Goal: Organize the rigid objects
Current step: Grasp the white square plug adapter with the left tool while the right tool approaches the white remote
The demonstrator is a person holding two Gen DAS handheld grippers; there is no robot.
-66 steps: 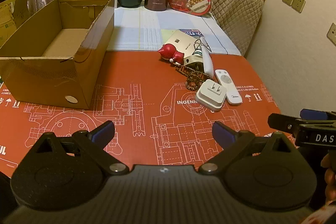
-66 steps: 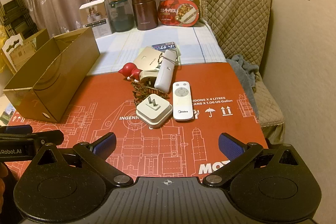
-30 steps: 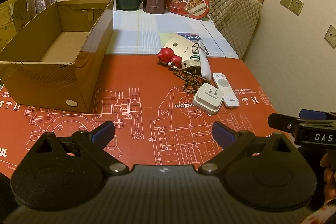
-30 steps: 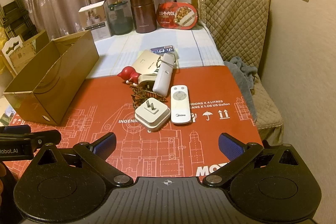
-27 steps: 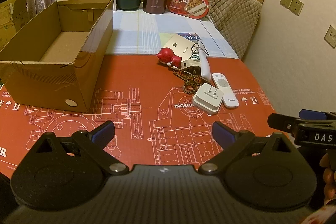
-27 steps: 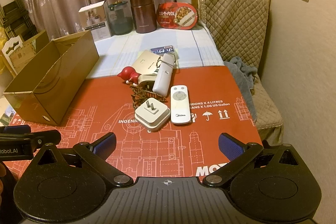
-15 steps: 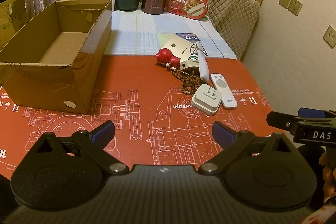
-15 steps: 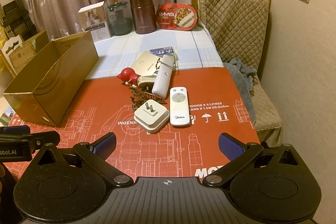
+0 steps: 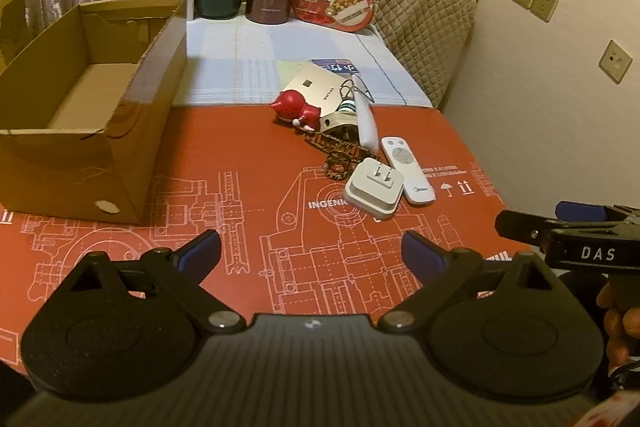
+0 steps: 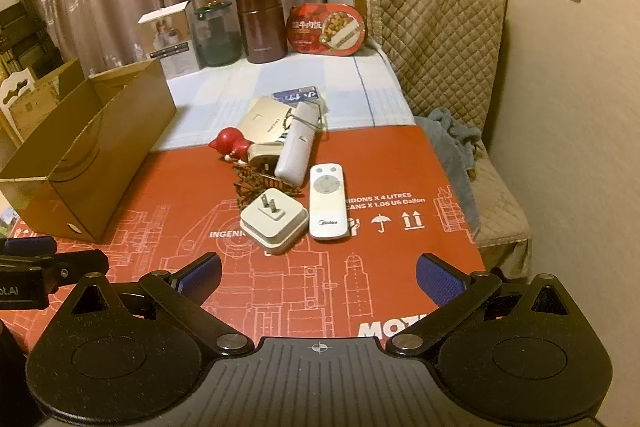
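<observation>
Both grippers have drifted slightly nearer the pile; left gripper (image 9: 310, 251) and right gripper (image 10: 318, 275) hang spread and empty. Cardboard box (image 9: 76, 131) holds 0 items; plug adapter (image 10: 274, 221), remote (image 10: 327, 201) and the rest lie on the red mat (image 10: 280, 287).

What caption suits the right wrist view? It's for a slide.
Open right gripper faces a plug adapter and remote on a red mat, cardboard box left.

Lighting: we are seeing dim, warm yellowish indoor light. The cardboard box (image 9: 120, 131) is casting soft shadow inside itself. Fisheye curvature is bending edges; corners are vignetting black. Focus is holding sharp.
</observation>
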